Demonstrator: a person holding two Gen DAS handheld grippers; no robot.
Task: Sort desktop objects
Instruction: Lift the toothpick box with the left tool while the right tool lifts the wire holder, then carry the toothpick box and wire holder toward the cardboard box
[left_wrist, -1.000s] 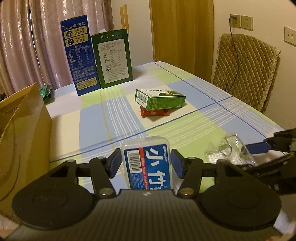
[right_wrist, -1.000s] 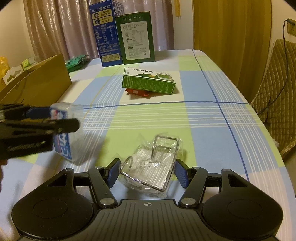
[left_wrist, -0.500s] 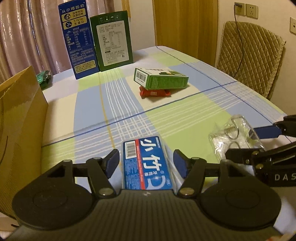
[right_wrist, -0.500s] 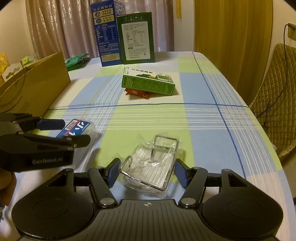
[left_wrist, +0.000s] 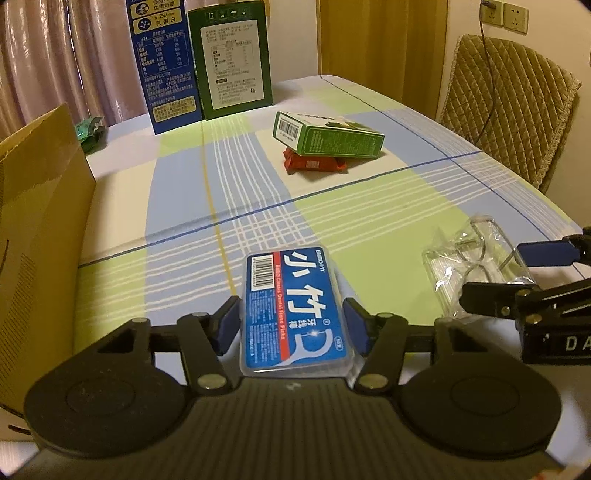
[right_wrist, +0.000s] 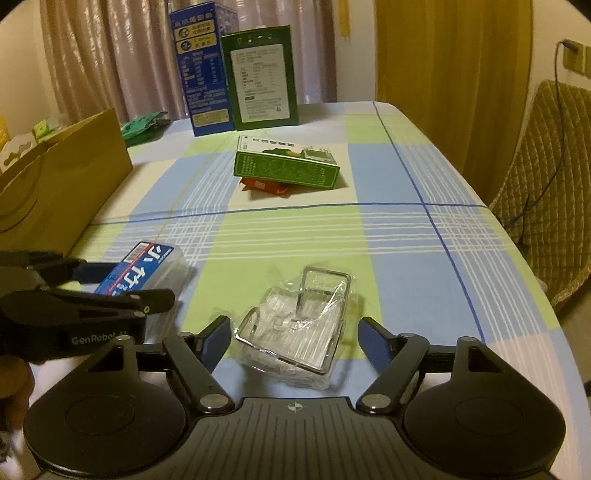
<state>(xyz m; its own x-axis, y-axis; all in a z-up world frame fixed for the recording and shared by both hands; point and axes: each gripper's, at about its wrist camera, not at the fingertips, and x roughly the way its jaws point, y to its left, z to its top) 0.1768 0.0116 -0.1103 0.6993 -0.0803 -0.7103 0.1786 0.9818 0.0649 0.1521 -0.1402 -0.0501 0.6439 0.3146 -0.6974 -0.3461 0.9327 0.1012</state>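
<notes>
While flat on the worktop (left_wrist: 369, 206), floss box (left_wrist: 295, 310) lies between spread fingers of left tool (left_wrist: 291, 328), small gaps both sides. Right tool (right_wrist: 293, 338) likewise spread around wrapped wire rack (right_wrist: 299, 325), not touching. Cardboard box (left_wrist: 40, 206) close at left; bare cloth ahead up to green carton (left_wrist: 328, 136).

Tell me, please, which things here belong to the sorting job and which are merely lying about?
In hand:
blue dental floss pick case
clear plastic packet with wire rack
green carton
red packet
brown paper bag

Lying about:
quilted chair
curtains
</notes>
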